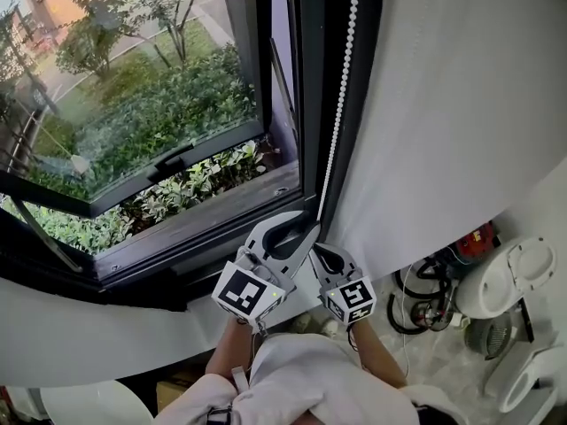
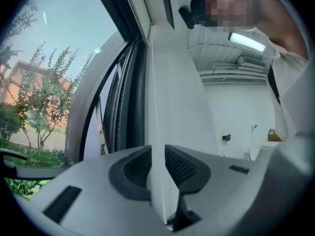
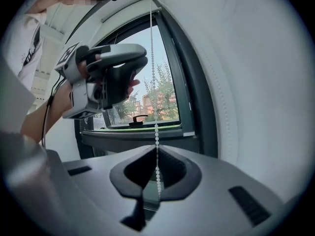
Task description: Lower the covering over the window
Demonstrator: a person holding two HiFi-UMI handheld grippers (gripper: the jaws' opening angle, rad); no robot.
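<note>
A white bead chain (image 1: 341,78) hangs down the dark window frame (image 1: 306,104), beside the white fabric covering (image 1: 443,104). My right gripper (image 1: 326,253) is low on this chain. In the right gripper view the chain (image 3: 153,82) runs down between its jaws, and the gripper (image 3: 156,173) is shut on it. My left gripper (image 1: 297,224) sits just left of it, by the sill. Its jaws (image 2: 156,168) stand apart, with a white upright strip (image 2: 170,97) in the gap between them. The right gripper view also shows the left gripper (image 3: 106,77), held in a hand.
The window sash (image 1: 133,104) is tilted outward over green shrubs and has a black handle (image 1: 173,162). Lower right, on the floor, are coiled cables with a red tool (image 1: 434,295) and white round appliances (image 1: 514,282).
</note>
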